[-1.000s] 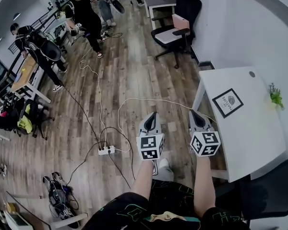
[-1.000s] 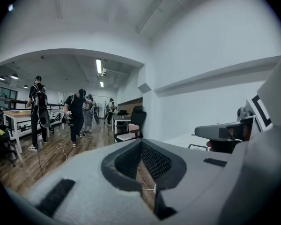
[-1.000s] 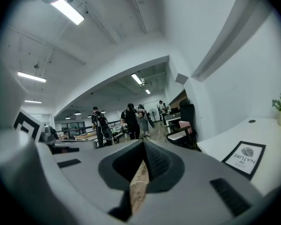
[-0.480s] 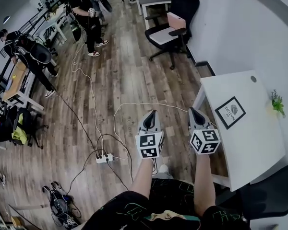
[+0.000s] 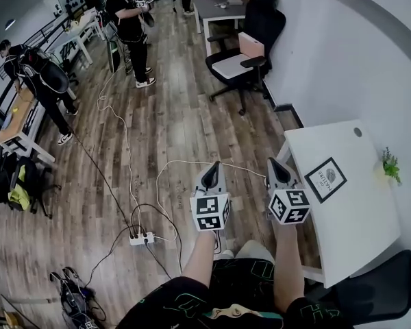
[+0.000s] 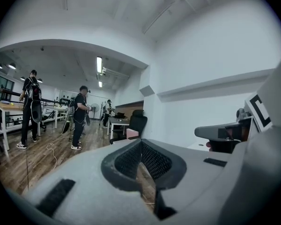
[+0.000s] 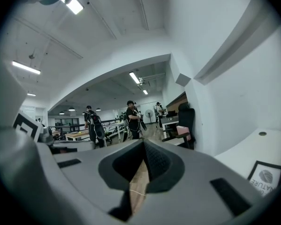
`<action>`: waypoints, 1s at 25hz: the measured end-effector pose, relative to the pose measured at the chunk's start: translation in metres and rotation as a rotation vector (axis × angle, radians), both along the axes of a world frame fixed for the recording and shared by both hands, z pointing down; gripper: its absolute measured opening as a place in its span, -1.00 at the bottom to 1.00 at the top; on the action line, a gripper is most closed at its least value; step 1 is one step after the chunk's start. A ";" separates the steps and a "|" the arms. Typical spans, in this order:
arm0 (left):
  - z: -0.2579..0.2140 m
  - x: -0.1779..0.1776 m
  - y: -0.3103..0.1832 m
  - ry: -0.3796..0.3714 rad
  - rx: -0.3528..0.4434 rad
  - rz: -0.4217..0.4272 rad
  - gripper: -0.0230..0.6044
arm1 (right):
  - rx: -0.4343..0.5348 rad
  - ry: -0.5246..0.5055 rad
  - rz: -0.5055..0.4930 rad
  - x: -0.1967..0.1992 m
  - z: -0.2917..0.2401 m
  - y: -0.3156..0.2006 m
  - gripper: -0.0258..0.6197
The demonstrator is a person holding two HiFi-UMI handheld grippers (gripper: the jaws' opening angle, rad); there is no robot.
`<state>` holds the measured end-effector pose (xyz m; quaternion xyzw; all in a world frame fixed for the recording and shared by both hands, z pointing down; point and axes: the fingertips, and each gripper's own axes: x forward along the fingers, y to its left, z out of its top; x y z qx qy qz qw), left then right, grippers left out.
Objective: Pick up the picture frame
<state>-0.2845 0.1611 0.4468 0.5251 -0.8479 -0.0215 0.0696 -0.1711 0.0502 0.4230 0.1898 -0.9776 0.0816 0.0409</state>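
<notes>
The picture frame (image 5: 325, 179), black-edged with a white print, lies flat on the white table (image 5: 356, 211) at the right; its corner also shows low right in the right gripper view (image 7: 265, 177). My left gripper (image 5: 213, 165) is shut and empty, held level over the wooden floor left of the table. Beside it my right gripper (image 5: 272, 162) is also shut and empty, close to the table's near-left corner, a short way left of the frame. Neither touches the frame.
A small green plant (image 5: 391, 165) stands at the table's far right edge. A black office chair (image 5: 250, 46) and a grey desk (image 5: 222, 9) are farther up the room. White cables and a power strip (image 5: 142, 238) lie on the floor. Several people stand at the left.
Both grippers and the person have moved forward along the floor; the table and frame now sit closer alongside the right gripper. Both stay shut.
</notes>
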 end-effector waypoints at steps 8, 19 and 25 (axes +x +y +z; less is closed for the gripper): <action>0.010 -0.034 -0.005 0.031 0.009 -0.048 -0.91 | 0.003 0.027 -0.060 -0.035 0.011 -0.006 -0.91; 0.021 -0.060 -0.070 0.048 -0.025 -0.019 -0.91 | -0.024 0.059 -0.060 -0.066 0.025 -0.065 -0.91; 0.015 -0.060 -0.131 0.027 -0.058 0.049 -0.91 | -0.074 0.037 0.010 -0.056 0.028 -0.122 -0.91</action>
